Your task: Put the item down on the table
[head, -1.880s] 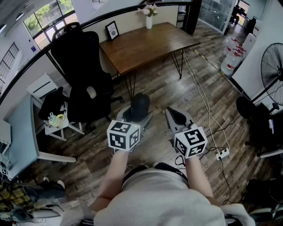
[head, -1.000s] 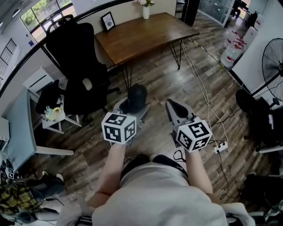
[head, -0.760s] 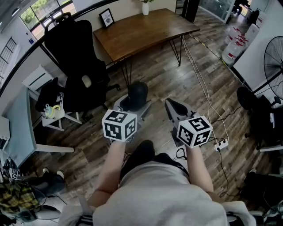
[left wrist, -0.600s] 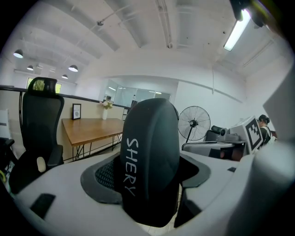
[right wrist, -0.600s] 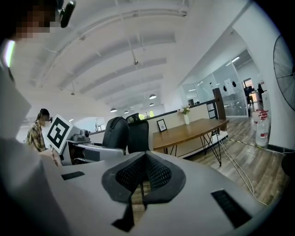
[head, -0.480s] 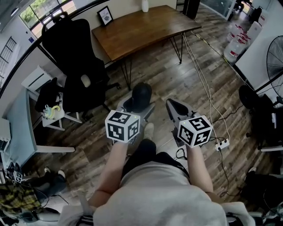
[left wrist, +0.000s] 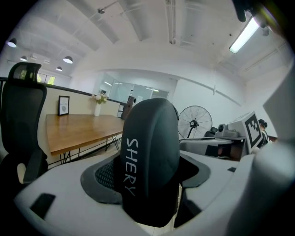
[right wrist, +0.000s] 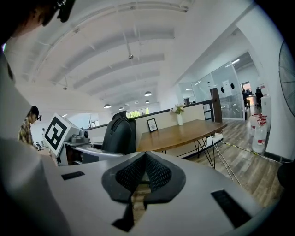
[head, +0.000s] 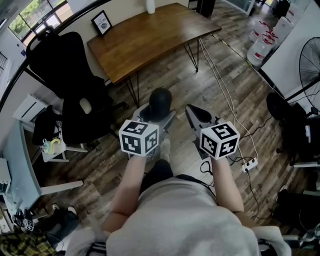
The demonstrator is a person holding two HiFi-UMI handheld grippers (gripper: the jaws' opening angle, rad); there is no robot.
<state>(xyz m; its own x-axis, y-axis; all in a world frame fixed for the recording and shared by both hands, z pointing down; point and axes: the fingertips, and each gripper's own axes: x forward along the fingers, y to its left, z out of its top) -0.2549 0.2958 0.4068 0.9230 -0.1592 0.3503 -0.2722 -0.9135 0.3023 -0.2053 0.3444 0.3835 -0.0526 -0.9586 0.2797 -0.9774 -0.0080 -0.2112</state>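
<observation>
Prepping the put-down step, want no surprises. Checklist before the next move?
1. Grip: left gripper shut on black item: ok.
2. Spare hand: right gripper empty, jaws together: ok.
3. Item above wooden table: not ok; table lies ahead, floor below.
4. Bare tabletop to set it on: ok; vase and picture frame stand at the far edge.
5. Way to table free: ok; office chair stands off left.

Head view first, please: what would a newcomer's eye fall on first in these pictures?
A black rounded item printed SHERY fills the left gripper view, clamped in the left gripper. In the head view, both marker cubes sit at centre, with a wooden table ahead. The right gripper is shut and empty.
</observation>
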